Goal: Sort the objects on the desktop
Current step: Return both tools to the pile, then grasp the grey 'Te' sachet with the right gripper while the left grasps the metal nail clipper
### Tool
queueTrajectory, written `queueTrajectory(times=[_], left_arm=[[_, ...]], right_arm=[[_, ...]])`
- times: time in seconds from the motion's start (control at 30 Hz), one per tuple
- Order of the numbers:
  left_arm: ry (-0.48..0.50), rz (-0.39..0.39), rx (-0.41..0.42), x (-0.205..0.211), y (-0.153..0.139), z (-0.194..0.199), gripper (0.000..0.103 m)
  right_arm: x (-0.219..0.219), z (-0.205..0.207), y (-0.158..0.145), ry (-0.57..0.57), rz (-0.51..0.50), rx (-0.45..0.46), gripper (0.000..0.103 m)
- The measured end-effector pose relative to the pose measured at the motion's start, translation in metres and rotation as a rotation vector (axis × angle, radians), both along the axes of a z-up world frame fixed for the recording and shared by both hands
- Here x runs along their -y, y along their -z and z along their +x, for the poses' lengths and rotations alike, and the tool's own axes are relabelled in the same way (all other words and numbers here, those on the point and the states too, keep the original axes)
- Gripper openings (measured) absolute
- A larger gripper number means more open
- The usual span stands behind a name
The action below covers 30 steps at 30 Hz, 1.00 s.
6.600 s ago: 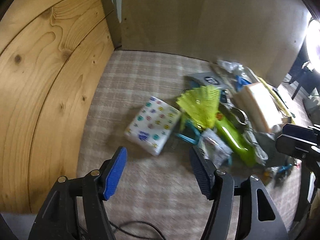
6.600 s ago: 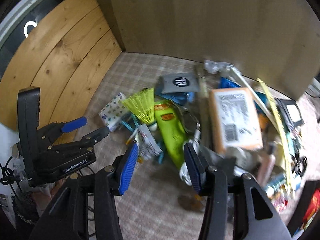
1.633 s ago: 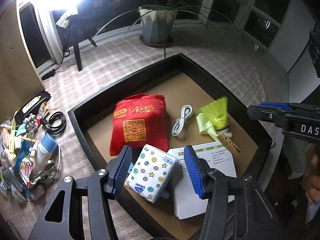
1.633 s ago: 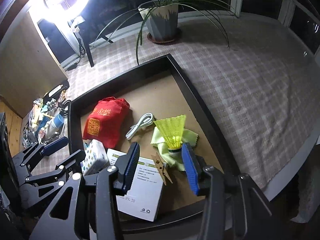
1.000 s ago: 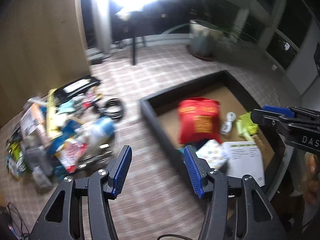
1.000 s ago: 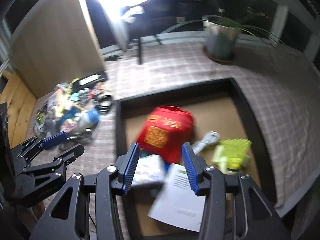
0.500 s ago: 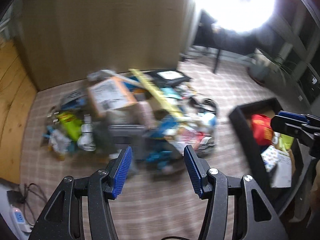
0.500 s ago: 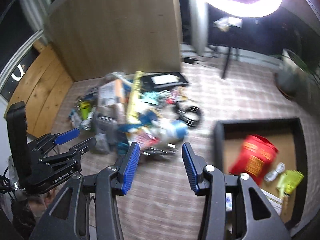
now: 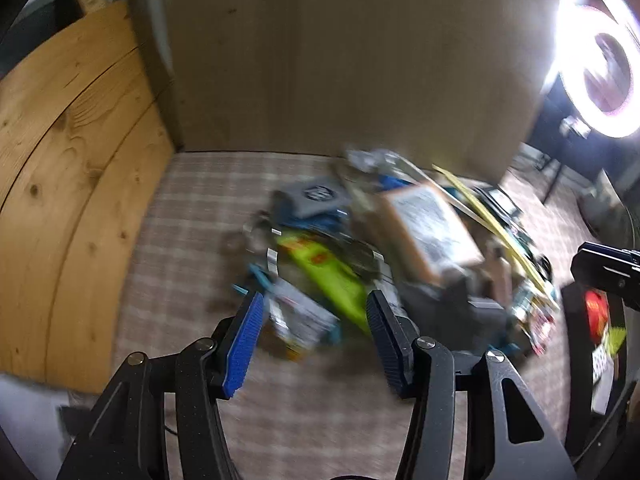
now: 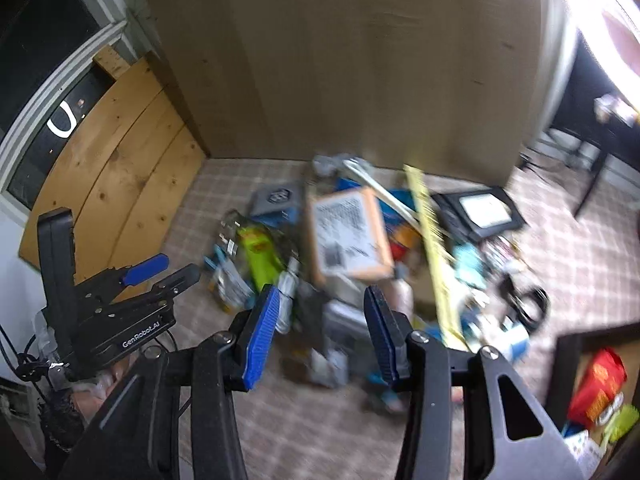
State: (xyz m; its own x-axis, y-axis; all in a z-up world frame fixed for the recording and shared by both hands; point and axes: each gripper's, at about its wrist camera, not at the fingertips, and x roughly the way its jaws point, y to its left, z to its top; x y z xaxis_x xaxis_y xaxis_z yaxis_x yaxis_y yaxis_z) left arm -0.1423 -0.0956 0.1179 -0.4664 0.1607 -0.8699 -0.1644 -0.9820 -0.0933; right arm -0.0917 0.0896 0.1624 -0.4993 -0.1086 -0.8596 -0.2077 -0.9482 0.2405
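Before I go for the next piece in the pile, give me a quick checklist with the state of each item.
1. Left gripper empty, jaws apart: ok.
2. Right gripper empty, jaws apart: ok.
3. Pile in view ahead of both grippers, lime-green bottle near its front: ok.
4. Picture sharp enough to pick a target: not ok, both views are blurred.
5. Bottle free of neighbours: cannot tell, clutter crowds it.
6. Black tray in view for the drop, red pouch in it: ok.
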Motion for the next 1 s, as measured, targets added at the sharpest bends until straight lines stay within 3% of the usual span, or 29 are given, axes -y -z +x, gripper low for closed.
queueTrajectory(times=[0.2, 0.53, 1.0], left_arm=[[-0.046, 0.028, 0.048, 0.036, 0.018, -0.049, 0.05], [-0.05, 0.044, 0.16, 0.048, 0.065, -0.106, 0.047], [-0.042, 0.011, 0.223, 0.041, 0.106, -0.124, 0.029]], right_arm=[[0.03, -0.079, 0.012, -0.076, -0.008, 0.054, 0.044], [0.038, -0.185, 0.08, -0.14, -0.065, 0.214, 0.045], [0.041, -0.237, 0.133, -0.174, -0.047, 0.325, 0.051]])
